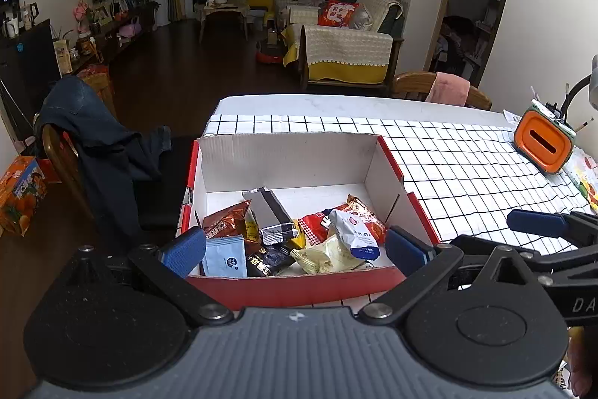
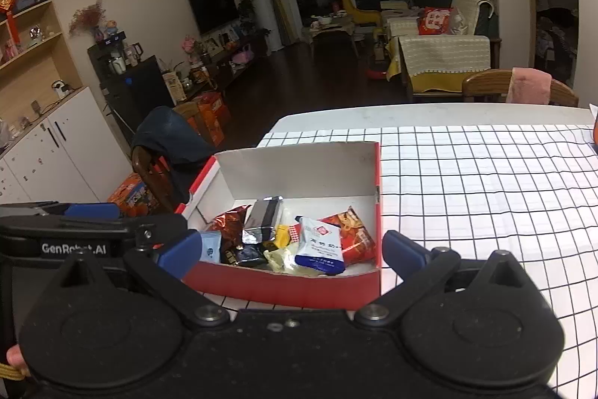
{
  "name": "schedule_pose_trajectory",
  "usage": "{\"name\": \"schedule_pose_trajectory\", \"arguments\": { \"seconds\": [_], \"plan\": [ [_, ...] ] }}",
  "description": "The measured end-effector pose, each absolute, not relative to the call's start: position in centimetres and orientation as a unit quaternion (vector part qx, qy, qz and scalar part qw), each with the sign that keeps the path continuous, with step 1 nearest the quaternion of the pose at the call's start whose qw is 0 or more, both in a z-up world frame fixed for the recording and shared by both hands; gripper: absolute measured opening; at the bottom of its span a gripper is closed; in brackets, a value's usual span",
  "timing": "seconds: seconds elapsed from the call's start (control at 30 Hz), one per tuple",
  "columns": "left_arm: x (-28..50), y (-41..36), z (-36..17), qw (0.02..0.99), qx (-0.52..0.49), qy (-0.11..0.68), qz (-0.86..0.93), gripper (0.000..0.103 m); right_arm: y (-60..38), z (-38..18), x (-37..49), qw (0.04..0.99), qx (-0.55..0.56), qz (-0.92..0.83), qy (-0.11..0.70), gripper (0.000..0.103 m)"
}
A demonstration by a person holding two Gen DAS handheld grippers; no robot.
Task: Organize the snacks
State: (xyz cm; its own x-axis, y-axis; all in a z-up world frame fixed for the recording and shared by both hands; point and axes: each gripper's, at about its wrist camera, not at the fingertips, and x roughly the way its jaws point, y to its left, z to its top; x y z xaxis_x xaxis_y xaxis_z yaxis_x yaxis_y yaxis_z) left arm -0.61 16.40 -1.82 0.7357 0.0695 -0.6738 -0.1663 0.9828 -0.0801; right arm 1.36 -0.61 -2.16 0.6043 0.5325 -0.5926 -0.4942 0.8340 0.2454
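- Box (image 1: 295, 152): near the worktop's left edge, snacks (image 1: 299, 234) heaped at its near end.
- Left gripper (image 1: 295, 249), right gripper (image 2: 291, 249): jaws apart, empty, before the box.
- Packets: probably light, crinkly, slippery; pinch a sealed edge.

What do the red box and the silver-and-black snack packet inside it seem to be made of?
Red box: likely cardboard, glossy red outside, matte white inside; folded flaps and raw cut edges show.
Silver-and-black snack packet: probably metallised plastic film; shiny, creased, with crimped ends.
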Motion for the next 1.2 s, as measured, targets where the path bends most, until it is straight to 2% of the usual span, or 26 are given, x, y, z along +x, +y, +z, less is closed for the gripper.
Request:
{"name": "schedule_pose_trajectory", "arguments": {
  "seconds": [1.2],
  "plan": [
    [-1.8, 16.2, -0.3, 0.931, -0.064, 0.355, 0.061, 0.103, -0.5, -0.9, 0.4, 0.909, 0.018, 0.251, 0.334, 0.103]
  ]
}}
